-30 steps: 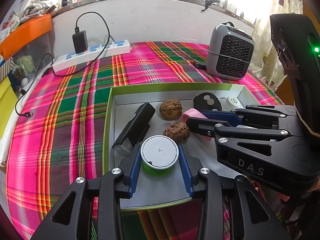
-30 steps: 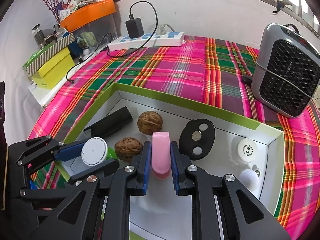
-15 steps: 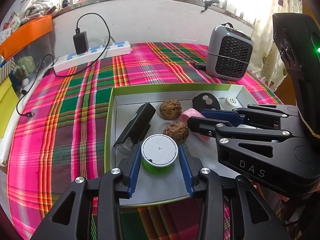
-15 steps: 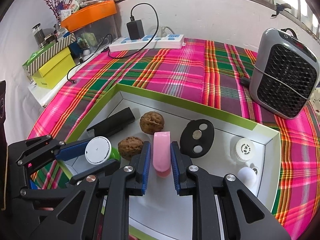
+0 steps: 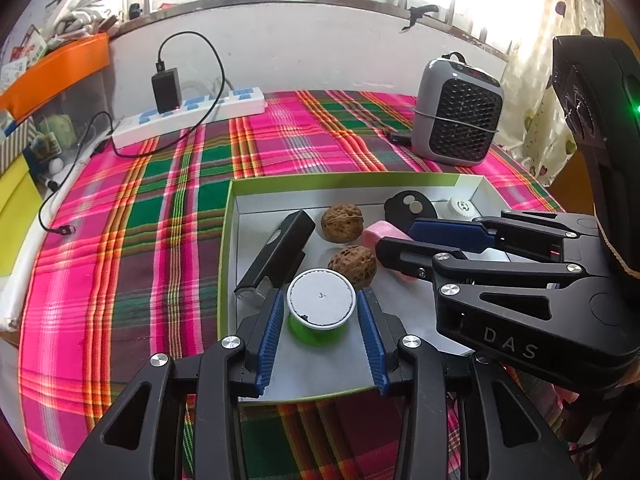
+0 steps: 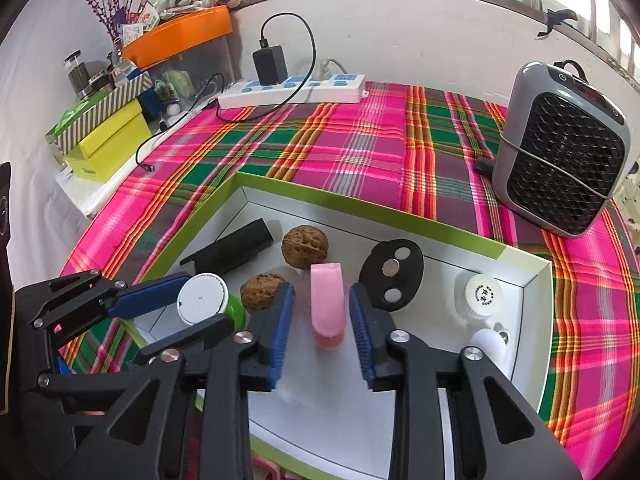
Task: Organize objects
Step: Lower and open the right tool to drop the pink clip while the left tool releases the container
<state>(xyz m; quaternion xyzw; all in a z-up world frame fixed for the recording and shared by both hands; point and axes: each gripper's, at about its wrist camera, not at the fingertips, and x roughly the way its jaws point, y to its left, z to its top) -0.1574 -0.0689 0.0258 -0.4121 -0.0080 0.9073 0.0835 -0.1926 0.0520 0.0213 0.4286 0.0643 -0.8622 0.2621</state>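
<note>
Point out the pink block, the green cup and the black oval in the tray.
pink block [image 6: 328,300], right wrist view, on its top face.
green cup [image 5: 321,300], left wrist view, on its white lid.
black oval [image 6: 391,276], right wrist view, between its two metal discs.

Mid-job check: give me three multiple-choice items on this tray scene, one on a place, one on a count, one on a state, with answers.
1. Where does the black two-button remote lie?
A. In the tray
B. On the cloth
C. On the heater

2. How many walnuts are in the tray?
A. One
B. Two
C. Four

3. How does the right claw stand to the pink block?
A. Clamped on it
B. Opening, pads clear of it
C. Far away

A: it rests on the tray's white floor. B: one walnut behind, another walnut nearer. B: gaps show on both sides of the block.
</note>
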